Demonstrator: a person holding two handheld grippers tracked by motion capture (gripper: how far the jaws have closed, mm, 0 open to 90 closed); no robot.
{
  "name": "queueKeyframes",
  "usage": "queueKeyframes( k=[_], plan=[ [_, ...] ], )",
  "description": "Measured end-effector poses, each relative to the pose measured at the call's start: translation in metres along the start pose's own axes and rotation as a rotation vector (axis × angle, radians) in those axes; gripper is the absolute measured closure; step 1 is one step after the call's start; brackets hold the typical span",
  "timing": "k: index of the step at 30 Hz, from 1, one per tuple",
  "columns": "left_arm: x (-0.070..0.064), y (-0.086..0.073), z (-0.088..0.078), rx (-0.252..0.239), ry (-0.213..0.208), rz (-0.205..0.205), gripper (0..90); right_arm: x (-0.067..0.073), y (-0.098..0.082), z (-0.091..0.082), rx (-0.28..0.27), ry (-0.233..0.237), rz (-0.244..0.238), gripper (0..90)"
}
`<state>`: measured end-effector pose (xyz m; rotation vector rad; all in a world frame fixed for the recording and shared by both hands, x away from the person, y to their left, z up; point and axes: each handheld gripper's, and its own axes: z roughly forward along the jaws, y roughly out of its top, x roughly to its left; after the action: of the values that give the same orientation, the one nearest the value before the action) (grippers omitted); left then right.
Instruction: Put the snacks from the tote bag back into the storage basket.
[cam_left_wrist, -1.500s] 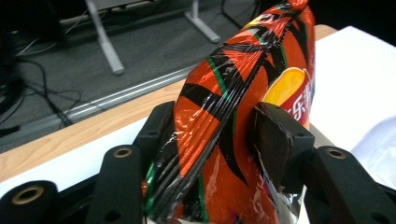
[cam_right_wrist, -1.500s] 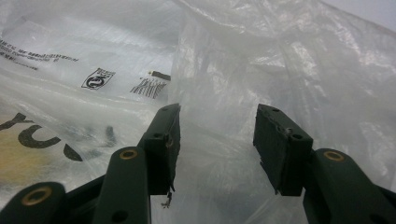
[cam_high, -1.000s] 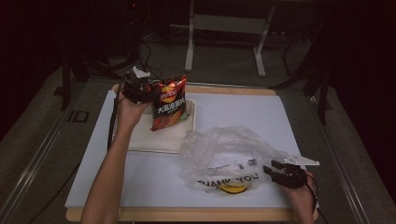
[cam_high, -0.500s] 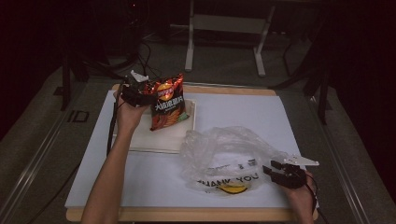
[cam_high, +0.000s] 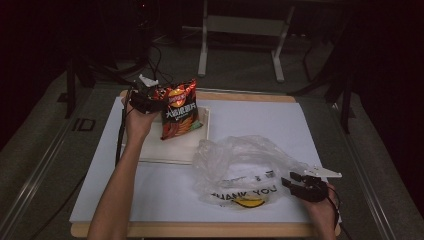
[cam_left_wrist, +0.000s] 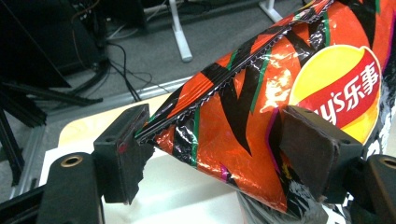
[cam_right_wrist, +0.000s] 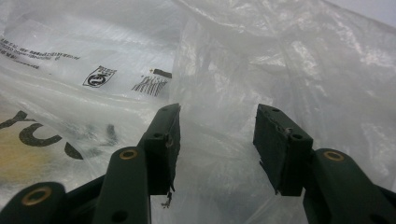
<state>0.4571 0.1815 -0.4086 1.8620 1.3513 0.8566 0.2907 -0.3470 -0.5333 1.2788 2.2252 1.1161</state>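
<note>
1. At the far left of the table (cam_high: 300, 125), my left tool (cam_high: 150, 100) is raised above the white surface, with my left forearm reaching up from the near edge.
2. In the left gripper view, the left tool (cam_left_wrist: 210, 154) has its jaws set wide on either side of an orange and black chip bag (cam_left_wrist: 289, 107); the bag's crimped top seam meets the left jaw and its printed face lies against the right jaw. I cannot tell how firmly they press, but in the high view the chip bag (cam_high: 179, 110) hangs clear of the table from that tool, so I take it as pinched.
3. Just under the bag lies a pale flat board (cam_high: 165, 145), resting on the white sheet near the far left part of the table.
4. Right of the board, toward the near side, a crumpled clear plastic bag (cam_high: 240, 165) sits on the table, printed with "THANK YOU" and a yellow mark.
5. At the near right, my right tool (cam_high: 290, 181) points left at the plastic bag's right edge.
6. In the right gripper view, the right tool (cam_right_wrist: 217, 144) has its jaws spread apart, the plastic bag (cam_right_wrist: 233, 70) lying ahead and between them, with nothing clamped.
</note>
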Motion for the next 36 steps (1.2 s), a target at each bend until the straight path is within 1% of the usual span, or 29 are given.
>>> queueKeyframes(
  k=[2, 6, 8, 10, 11, 12, 13, 14, 15, 17, 19, 22, 23, 24, 25, 26, 27, 28, 29, 30, 33, 36],
  plan=[
    [-0.001, 0.0, -0.003, -0.013, -0.009, 0.007, 24.0, 0.0, 0.0, 0.0, 0.002, 0.001, -0.001, 50.8],
    [-0.003, 0.001, -0.012, -0.062, -0.028, 0.01, 22.4, 0.0, 0.0, 0.0, 0.002, -0.001, -0.003, 50.8],
    [-0.004, 0.002, -0.017, -0.079, -0.015, 0.024, 22.4, 0.0, 0.0, 0.0, 0.002, -0.001, -0.004, 50.8],
    [-0.004, 0.003, -0.02, -0.097, -0.014, 0.026, 22.4, 0.0, 0.0, 0.0, 0.002, -0.001, -0.004, 50.8],
    [-0.004, 0.002, -0.022, -0.098, -0.002, 0.032, 22.5, 0.0, 0.0, 0.0, 0.002, -0.001, -0.004, 50.8],
    [-0.005, 0.002, -0.024, -0.102, 0.02, 0.044, 22.6, 0.0, 0.0, 0.0, 0.002, -0.001, -0.004, 50.8],
    [-0.005, 0.0, -0.026, -0.119, 0.033, 0.045, 22.8, 0.0, 0.0, 0.0, 0.002, -0.001, -0.004, 50.8],
    [-0.005, -0.002, -0.028, -0.132, 0.05, 0.047, 25.2, 0.0, 0.0, 0.0, 0.002, -0.001, -0.004, 50.8],
    [-0.005, -0.004, -0.029, -0.135, 0.065, 0.052, 25.7, 0.0, 0.0, 0.0, 0.002, 0.0, -0.004, 50.8],
    [-0.006, -0.009, -0.028, -0.118, 0.074, 0.071, 27.5, 0.0, 0.0, 0.0, 0.003, 0.0, -0.005, 50.8],
    [-0.007, -0.012, -0.027, -0.099, 0.096, 0.093, 28.7, 0.001, 0.0, 0.0, 0.004, -0.001, -0.006, 50.8],
    [-0.01, -0.014, -0.027, -0.098, 0.122, 0.118, 32.9, 0.001, 0.0, 0.0, 0.004, -0.001, -0.006, 50.8],
    [-0.01, -0.014, -0.027, -0.098, 0.122, 0.118, 33.3, 0.001, 0.0, 0.0, 0.004, -0.001, -0.006, 50.8],
    [-0.013, -0.014, -0.028, -0.103, 0.145, 0.135, 33.3, 0.001, 0.0, 0.001, 0.005, -0.002, -0.007, 50.8],
    [-0.015, -0.014, -0.028, -0.105, 0.147, 0.142, 38.4, 0.001, 0.0, 0.001, 0.006, -0.002, -0.006, 50.8],
    [-0.017, -0.015, -0.028, -0.11, 0.16, 0.155, 40.6, 0.001, 0.0, 0.001, 0.006, -0.002, -0.007, 50.8],
    [-0.02, -0.015, -0.028, -0.115, 0.176, 0.179, 44.2, 0.001, 0.0, 0.001, 0.006, -0.001, -0.006, 50.8],
    [-0.024, -0.016, -0.028, -0.121, 0.194, 0.204, 44.2, 0.001, 0.0, 0.001, 0.006, -0.001, -0.006, 50.8],
    [-0.026, -0.018, -0.028, -0.14, 0.205, 0.225, 45.7, 0.001, 0.0, 0.001, 0.006, 0.0, -0.006, 50.8],
    [-0.029, -0.019, -0.029, -0.16, 0.209, 0.237, 48.6, 0.001, 0.0, 0.001, 0.006, 0.0, -0.006, 50.8],
    [-0.032, -0.023, -0.027, -0.175, 0.21, 0.25, 52.5, 0.001, 0.0, 0.001, 0.006, 0.001, -0.006, 50.8],
    [-0.032, -0.025, -0.022, -0.159, 0.217, 0.243, 52.4, 0.001, 0.0, 0.001, 0.006, 0.002, -0.007, 50.7]
  ],
)
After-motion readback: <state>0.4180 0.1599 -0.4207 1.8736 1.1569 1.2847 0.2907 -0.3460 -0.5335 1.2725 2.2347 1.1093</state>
